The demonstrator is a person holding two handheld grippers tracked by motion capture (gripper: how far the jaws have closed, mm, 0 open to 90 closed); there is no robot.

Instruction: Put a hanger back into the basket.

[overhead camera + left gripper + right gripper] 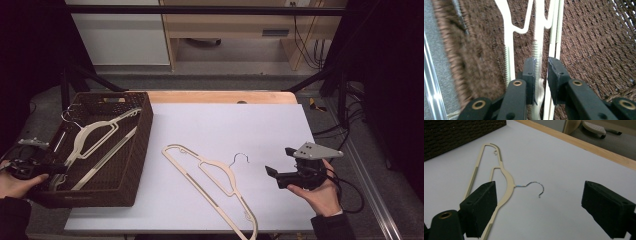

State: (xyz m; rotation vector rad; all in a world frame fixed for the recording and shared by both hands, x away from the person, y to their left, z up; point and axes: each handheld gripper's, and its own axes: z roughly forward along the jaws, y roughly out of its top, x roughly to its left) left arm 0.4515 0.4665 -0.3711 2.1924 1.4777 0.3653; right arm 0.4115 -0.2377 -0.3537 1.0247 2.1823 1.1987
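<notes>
Bench: we are working at a white-topped bench (235,125) with a wooden far edge, a dim room with pale cabinets behind it.
Left tool: we are holding the left tool (541,72) low inside the brown woven basket (142,145), at the near end of the basket's left side. Its jaws are standing narrowly apart; one pad is lying against a ribbed bar of the cream hanger in the basket (539,45), the other is just clear of it, so we are judging the grip let go, not pressed.
Step in hand: we are judging this as setting a hanger down in the basket and letting go of it.
Doing it well: we are wanting the jaws parted enough that neither pad drags the ribbed bar, then lifting straight back along the jaws so that the hanger stays flat on the weave. The thin wire hooks at the basket's far end could catch if we are sweeping sideways.
Right tool: we are holding the right tool (539,207) with its jaws wide and nothing between them, just above the bench.
Next hanger: the second hanger (212,185) is lying flat on the white top between basket and right tool, its wire hook (536,187) pointing toward that tool.
Approach: we are favouring a grip on its neck, just beside the hook, where the plastic is thick.
</notes>
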